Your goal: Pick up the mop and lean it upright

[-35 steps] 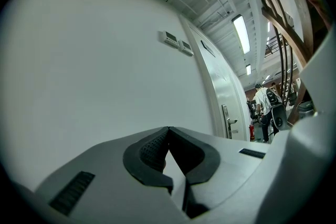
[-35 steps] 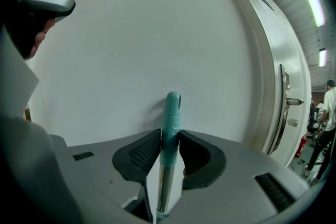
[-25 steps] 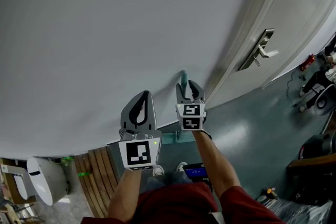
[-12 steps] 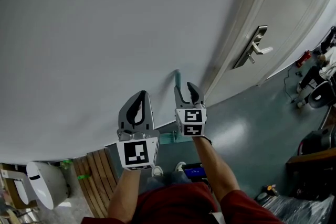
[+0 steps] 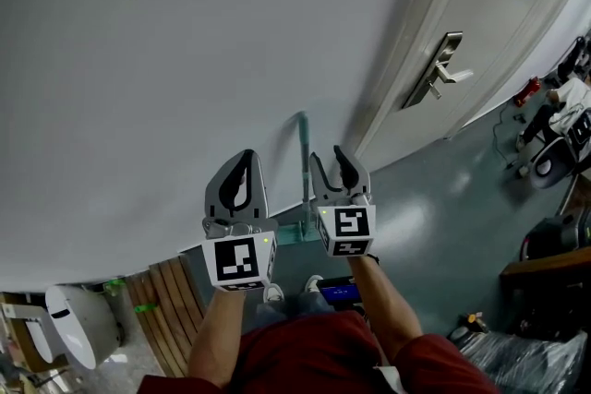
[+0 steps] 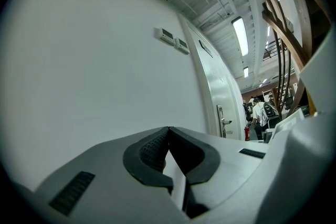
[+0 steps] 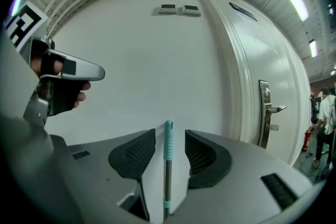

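The mop [image 5: 303, 163], a thin metal shaft with a ribbed teal plastic grip on top and a teal head on the grey-green floor [image 5: 434, 217], stands upright against the white wall [image 5: 185, 60], near the frame of the white door [image 5: 489, 5].

1. Handling, as I judge it: light and stiff. The bare metal is likely slippery, so I would take hold on the ribbed teal grip [image 7: 168, 140] or just beneath it. The lean looks steep, and a sideways nudge could send the mop sliding along the wall.
2. Right gripper [image 5: 330, 160]: jaws wide apart. In the right gripper view the shaft shows in the gap, with clear space on both sides; nothing is clamped.
3. Left gripper [image 5: 246, 156]: jaws closed tip to tip on nothing, held beside the mop and clear of it.
4. Change from one second earlier: the right gripper's jaws then sat close around the top of the handle. Now they are spread wider and drawn off to the right, so the shaft stands free just to that gripper's left.
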`<state>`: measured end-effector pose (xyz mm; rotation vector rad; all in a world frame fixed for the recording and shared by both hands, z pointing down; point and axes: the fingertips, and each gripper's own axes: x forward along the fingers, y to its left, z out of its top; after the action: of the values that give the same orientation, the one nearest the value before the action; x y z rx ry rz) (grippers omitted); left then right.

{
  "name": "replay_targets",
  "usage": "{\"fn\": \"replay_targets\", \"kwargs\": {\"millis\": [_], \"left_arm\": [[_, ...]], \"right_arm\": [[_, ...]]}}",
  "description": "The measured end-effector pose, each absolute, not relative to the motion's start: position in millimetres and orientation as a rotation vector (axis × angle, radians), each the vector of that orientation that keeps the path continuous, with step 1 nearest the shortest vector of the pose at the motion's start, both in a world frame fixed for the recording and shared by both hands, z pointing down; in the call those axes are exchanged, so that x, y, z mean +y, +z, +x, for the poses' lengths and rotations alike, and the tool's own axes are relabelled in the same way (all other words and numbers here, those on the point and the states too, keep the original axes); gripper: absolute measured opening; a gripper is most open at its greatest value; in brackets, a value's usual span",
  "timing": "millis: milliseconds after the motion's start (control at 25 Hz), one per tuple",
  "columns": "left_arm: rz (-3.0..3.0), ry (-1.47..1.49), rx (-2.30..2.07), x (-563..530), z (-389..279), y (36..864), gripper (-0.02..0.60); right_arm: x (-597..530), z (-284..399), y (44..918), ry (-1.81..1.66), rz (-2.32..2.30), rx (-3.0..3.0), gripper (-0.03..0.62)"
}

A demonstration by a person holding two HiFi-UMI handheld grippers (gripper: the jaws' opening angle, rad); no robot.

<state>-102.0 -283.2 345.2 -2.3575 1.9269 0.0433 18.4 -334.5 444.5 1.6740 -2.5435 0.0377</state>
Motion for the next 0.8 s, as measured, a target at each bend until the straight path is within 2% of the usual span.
{"fn": "replay_targets", "kwargs": {"millis": [360,800], "left_arm": [[-2.368,0.017,1.889,-287,-94,351,0.006],[-2.38,0.021,1.889,-281,-93,348,0.006]], "right_arm": [[-295,41,403,-0.006,1.706,-2.603,0.186],[-273,35,364,-0.085,1.697,-2.653,0.172]]}}
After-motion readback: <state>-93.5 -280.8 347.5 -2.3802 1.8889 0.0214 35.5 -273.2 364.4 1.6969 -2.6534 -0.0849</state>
